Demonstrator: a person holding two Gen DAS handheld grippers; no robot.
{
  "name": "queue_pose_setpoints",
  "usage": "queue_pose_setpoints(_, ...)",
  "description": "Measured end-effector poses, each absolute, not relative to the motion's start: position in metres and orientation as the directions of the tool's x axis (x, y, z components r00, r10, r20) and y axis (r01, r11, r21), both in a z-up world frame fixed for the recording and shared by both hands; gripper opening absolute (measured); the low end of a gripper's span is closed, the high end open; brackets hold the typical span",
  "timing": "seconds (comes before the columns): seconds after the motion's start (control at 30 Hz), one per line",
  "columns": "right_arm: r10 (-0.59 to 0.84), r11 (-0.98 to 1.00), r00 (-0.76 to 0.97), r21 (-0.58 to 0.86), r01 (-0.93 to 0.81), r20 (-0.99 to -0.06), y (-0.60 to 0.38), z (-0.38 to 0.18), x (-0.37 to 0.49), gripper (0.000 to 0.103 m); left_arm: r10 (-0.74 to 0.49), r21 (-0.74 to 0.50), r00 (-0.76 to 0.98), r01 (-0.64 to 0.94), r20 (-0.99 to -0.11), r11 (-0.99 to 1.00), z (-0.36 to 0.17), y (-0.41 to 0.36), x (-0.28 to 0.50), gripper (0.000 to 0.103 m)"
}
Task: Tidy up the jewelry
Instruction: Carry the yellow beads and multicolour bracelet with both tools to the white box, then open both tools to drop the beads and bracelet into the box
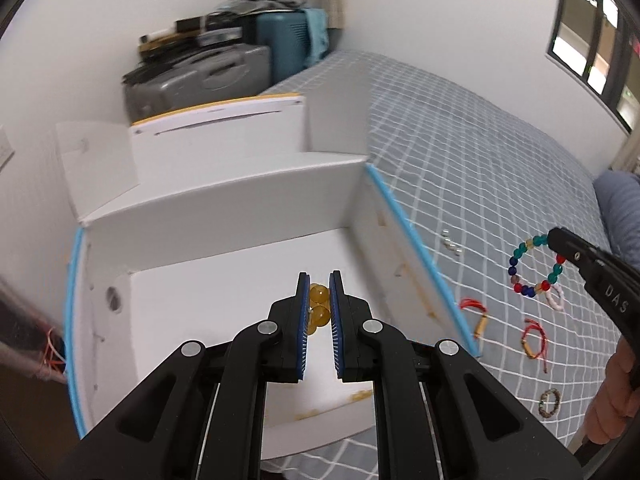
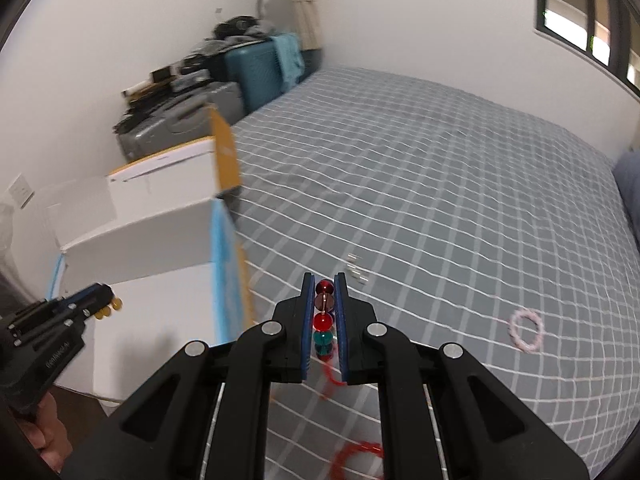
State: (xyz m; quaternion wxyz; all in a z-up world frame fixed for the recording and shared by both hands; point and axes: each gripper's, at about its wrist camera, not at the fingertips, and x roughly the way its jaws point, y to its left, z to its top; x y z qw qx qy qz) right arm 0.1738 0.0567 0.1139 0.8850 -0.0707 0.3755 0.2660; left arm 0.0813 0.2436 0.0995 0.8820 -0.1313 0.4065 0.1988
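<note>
My left gripper [image 1: 319, 282] is shut on a yellow amber bead bracelet [image 1: 319, 309] and holds it over the open white box [image 1: 224, 216] with blue edges. It shows at the left of the right wrist view [image 2: 106, 302], with the yellow beads [image 2: 108, 308] at its tip. My right gripper [image 2: 323, 280] is shut on a multicoloured bead bracelet [image 2: 322, 322], lifted above the bed. In the left wrist view the right gripper [image 1: 560, 242] holds that bracelet [image 1: 534, 266] hanging as a ring.
On the grey checked bed [image 2: 440, 184] lie a pink bead ring [image 2: 526, 330], red cord bracelets [image 1: 534, 338], a dark bead ring [image 1: 549, 402] and small silver pieces [image 1: 451, 243]. Suitcases [image 1: 200, 76] stand behind the box. A window [image 1: 592, 36] is at the upper right.
</note>
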Motion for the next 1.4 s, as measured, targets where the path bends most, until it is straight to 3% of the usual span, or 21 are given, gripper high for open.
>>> queue_pose_setpoints(0.43, 0.497, 0.73, 0.463, 0.066, -0.68, -0.734, 0.161, 0.099, 0.133, 0.009, 0.316, -0.057, 0.528, -0.574, -0.788, 0.817, 0.08, 0.303, 0.041, 0.009)
queue_pose_setpoints(0.83, 0.424, 0.706, 0.377, 0.04, -0.707, -0.823, 0.201, 0.029, 0.12, 0.009, 0.286, -0.063, 0.458, -0.61, -0.842, 0.79, 0.026, 0.328, 0.024, 0.009)
queue_pose_setpoints(1.17, 0.402, 0.705, 0.367, 0.027, -0.709, -0.839, 0.207, 0.015, 0.12, 0.011, 0.265, -0.074, 0.437, -0.619, -0.86, 0.782, 0.012, 0.337, 0.021, 0.009)
queue_pose_setpoints(1.33, 0.409, 0.702, 0.355, 0.042, -0.711, -0.841, 0.205, 0.019, 0.12, 0.014, 0.256, -0.088, 0.448, -0.616, -0.857, 0.782, 0.016, 0.337, 0.02, 0.013)
queue_pose_setpoints(1.4, 0.413, 0.706, 0.357, 0.047, -0.706, -0.838, 0.203, 0.023, 0.119, 0.026, 0.254, -0.095, 0.454, -0.616, -0.854, 0.782, 0.019, 0.337, 0.019, 0.028)
